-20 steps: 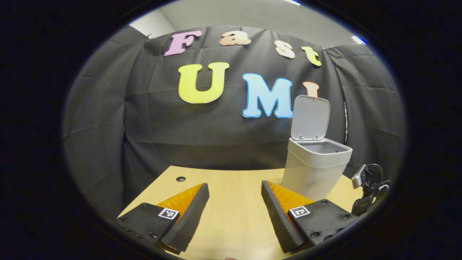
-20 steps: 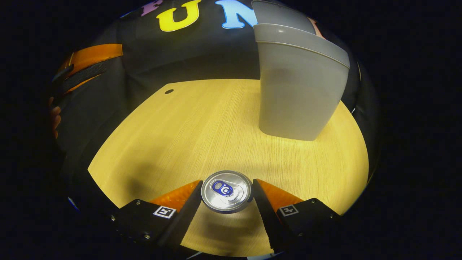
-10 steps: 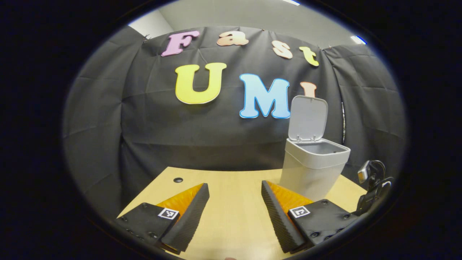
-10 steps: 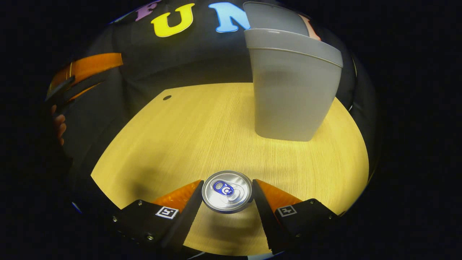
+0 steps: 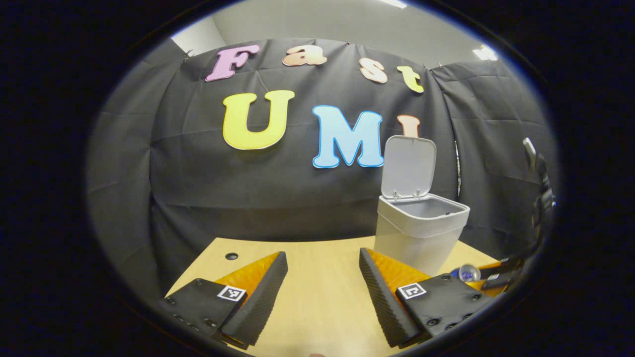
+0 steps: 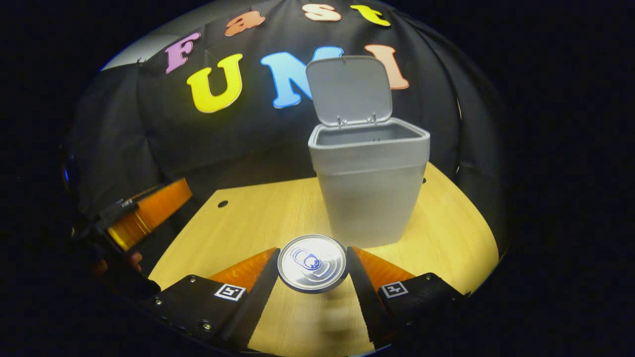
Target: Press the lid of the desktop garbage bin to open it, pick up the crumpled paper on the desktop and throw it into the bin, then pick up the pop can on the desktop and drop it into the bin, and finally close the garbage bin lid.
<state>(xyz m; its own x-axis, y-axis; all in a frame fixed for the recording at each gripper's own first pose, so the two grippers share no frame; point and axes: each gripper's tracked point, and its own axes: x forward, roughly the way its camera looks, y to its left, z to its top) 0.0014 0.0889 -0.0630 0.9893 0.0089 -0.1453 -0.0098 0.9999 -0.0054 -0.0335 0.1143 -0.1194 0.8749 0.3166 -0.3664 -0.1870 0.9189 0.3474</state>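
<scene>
In the left gripper view, my left gripper (image 5: 322, 277) hangs over the pale wooden tabletop (image 5: 317, 297) with its two fingers spread wide apart and nothing between them. To its right stands the small grey plastic desktop bin (image 5: 419, 233), its hinged lid (image 5: 408, 168) raised upright against the black cloth wall — the mouth is open. Farther right, at the table's edge, the silver top of the pop can (image 5: 468, 272) shows beside my other gripper.

In the right gripper view, my left gripper (image 6: 144, 213) appears at the far left, off the table's edge, held in a hand (image 6: 116, 263). My right gripper (image 6: 312, 270) is clamped on the silver aluminium pop can (image 6: 312, 263) — one finger presses each side, the can upright with its pull-tab end facing the camera. The can's shadow lies on the wood below it; whether it clears the tabletop I cannot tell. The bin (image 6: 369, 198) stands just beyond the can, slightly right, lid (image 6: 349, 89) up. The bin's inside is hidden from view.
</scene>
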